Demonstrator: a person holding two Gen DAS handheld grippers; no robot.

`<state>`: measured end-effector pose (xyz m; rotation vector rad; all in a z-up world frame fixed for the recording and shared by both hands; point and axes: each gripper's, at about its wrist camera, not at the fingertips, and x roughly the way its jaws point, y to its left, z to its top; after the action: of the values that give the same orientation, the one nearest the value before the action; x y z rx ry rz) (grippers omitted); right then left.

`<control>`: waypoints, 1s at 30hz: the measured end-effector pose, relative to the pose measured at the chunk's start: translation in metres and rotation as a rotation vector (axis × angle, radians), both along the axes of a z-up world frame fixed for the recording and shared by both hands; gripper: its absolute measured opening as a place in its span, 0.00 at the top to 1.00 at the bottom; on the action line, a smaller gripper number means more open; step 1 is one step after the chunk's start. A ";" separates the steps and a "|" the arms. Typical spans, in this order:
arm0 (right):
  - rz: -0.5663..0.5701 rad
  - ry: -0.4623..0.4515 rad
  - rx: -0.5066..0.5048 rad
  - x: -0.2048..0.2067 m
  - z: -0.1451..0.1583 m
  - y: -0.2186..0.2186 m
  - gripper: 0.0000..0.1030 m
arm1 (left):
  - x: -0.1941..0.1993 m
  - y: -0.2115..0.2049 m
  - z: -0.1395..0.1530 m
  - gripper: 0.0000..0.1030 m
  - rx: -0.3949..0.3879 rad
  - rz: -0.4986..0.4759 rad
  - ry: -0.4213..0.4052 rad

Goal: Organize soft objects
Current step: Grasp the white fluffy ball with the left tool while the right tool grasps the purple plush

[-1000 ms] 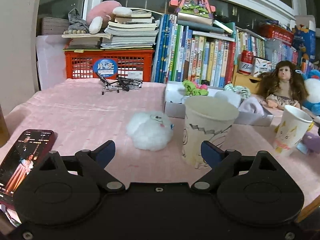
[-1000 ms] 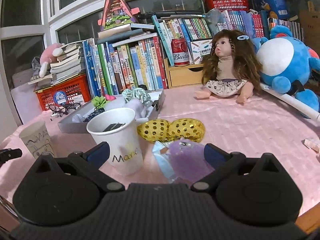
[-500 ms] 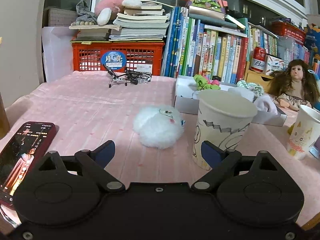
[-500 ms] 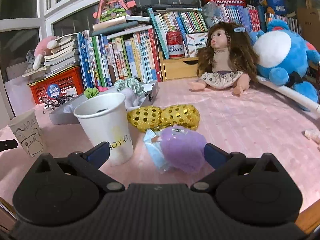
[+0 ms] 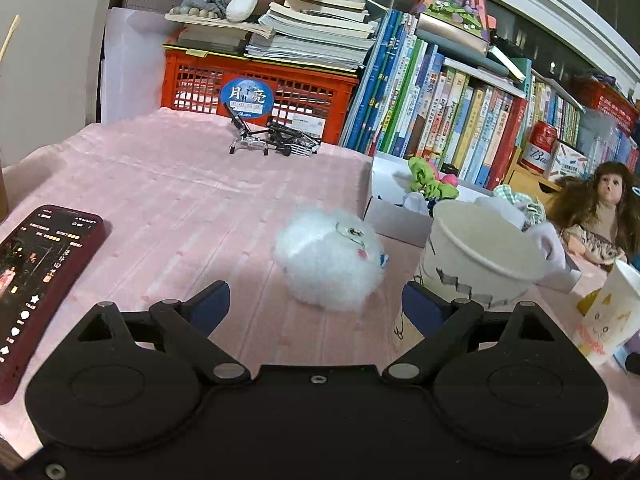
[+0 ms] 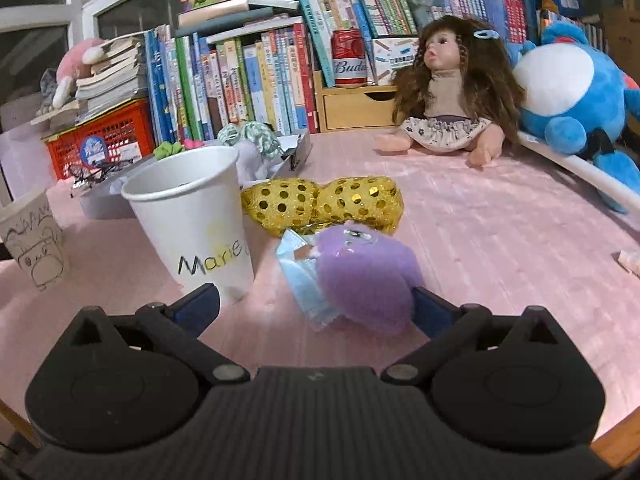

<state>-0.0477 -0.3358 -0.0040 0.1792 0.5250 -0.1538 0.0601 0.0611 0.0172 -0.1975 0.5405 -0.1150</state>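
Right now we hold our left gripper (image 5: 316, 302) low over the pink-covered bench (image 5: 168, 200), its fingers (image 5: 208, 304) spread wide with nothing between them; the white fluffy toy (image 5: 330, 256) sits on the cloth just ahead of the gap, untouched. Beside it to the right stands a paper cup with a drawn face (image 5: 480, 260), its base hidden behind the right finger, and a phone (image 5: 40, 280) lies at the left edge. Behind the toy, a shallow grey box (image 5: 394, 216) holds a few small soft things. On the other side, our right gripper (image 6: 316, 306) also has its fingers (image 6: 198, 306) wide apart and grips nothing. The purple plush toy (image 6: 368, 276) lies between them, close against the right finger, though we cannot tell whether it touches. Left of it stands the white cup marked "Marie" (image 6: 196, 220), and a gold sequinned bow (image 6: 324, 204) lies just behind.
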 end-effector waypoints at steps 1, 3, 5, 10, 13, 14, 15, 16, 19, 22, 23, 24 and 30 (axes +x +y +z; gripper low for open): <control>-0.002 -0.003 -0.001 0.001 0.000 0.000 0.00 | 0.002 0.001 0.000 0.10 -0.004 0.004 0.003; -0.008 -0.011 -0.011 0.002 0.001 0.000 0.00 | 0.007 0.002 0.001 0.10 -0.021 0.018 0.009; -0.013 -0.024 -0.018 0.002 0.002 0.000 0.01 | 0.012 0.005 0.002 0.10 -0.049 0.034 0.018; -0.044 -0.059 -0.004 -0.001 0.006 -0.006 0.08 | 0.028 0.014 0.005 0.10 -0.130 0.070 0.038; -0.064 -0.059 -0.002 -0.001 0.007 -0.009 0.17 | 0.036 0.016 0.007 0.10 -0.157 0.072 0.043; -0.072 -0.058 0.000 -0.001 0.007 -0.010 0.20 | 0.038 0.017 0.007 0.10 -0.164 0.074 0.044; -0.081 -0.057 0.002 -0.001 0.007 -0.011 0.22 | 0.040 0.017 0.007 0.10 -0.176 0.078 0.045; -0.088 -0.057 0.003 0.000 0.007 -0.011 0.24 | 0.042 0.018 0.007 0.10 -0.189 0.082 0.048; -0.091 -0.057 0.006 0.001 0.007 -0.012 0.29 | 0.048 0.020 0.006 0.11 -0.230 0.095 0.063; -0.096 -0.054 -0.012 0.001 0.007 -0.011 0.34 | 0.054 0.022 0.003 0.16 -0.274 0.091 0.087; -0.099 -0.053 -0.017 0.001 0.007 -0.011 0.36 | 0.056 0.022 0.002 0.18 -0.294 0.089 0.096; -0.100 -0.053 -0.019 0.001 0.007 -0.011 0.36 | 0.059 0.024 0.001 0.19 -0.314 0.089 0.108; -0.115 -0.041 -0.029 0.005 0.008 -0.012 0.41 | 0.077 0.033 -0.009 0.31 -0.476 0.104 0.185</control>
<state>-0.0431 -0.3479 0.0042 0.1840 0.4720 -0.2691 0.1374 0.0944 0.0086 -0.7048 0.6804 -0.1239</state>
